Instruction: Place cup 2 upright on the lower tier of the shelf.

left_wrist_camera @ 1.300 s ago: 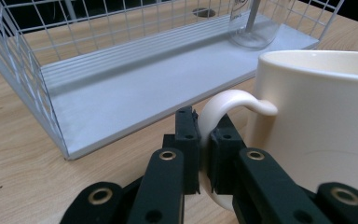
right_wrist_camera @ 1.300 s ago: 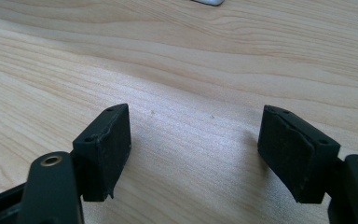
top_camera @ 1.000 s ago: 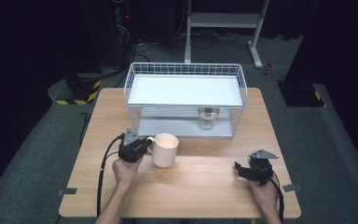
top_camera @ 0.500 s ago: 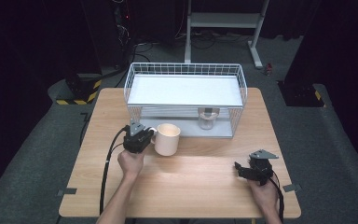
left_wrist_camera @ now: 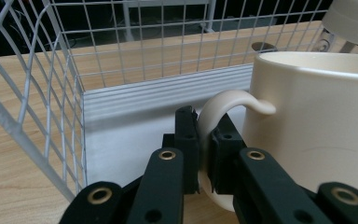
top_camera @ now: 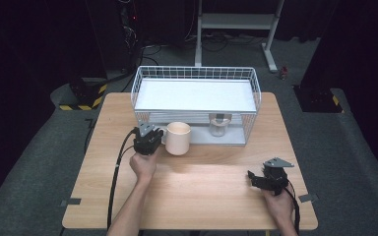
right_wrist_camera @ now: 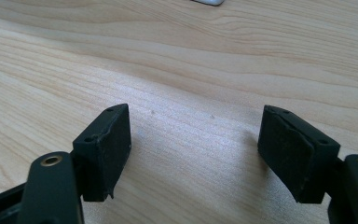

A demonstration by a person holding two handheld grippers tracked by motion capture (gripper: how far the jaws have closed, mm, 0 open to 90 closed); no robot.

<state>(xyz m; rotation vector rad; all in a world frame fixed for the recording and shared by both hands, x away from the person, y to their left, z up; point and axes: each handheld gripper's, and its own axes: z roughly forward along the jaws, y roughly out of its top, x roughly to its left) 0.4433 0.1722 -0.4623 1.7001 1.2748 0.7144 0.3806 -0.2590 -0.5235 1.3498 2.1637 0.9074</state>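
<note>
The cream mug [left_wrist_camera: 317, 135] was held by its handle [left_wrist_camera: 223, 105], which was clamped between the jaws of the left gripper [left_wrist_camera: 204, 140], the mug body lying just right of the fingers, at the wire basket's [top_camera: 197, 96] front. The right gripper [right_wrist_camera: 193, 149] was kept spread wide over bare table [right_wrist_camera: 191, 60], nothing between its pads [right_wrist_camera: 114, 140].

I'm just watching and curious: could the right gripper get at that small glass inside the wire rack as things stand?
Probably yes. The right gripper is open and holds nothing, and bare table lies between it and the small glass. The glass stands near the open front of the wire rack, under its white shelf, so it must reach in low.
</note>
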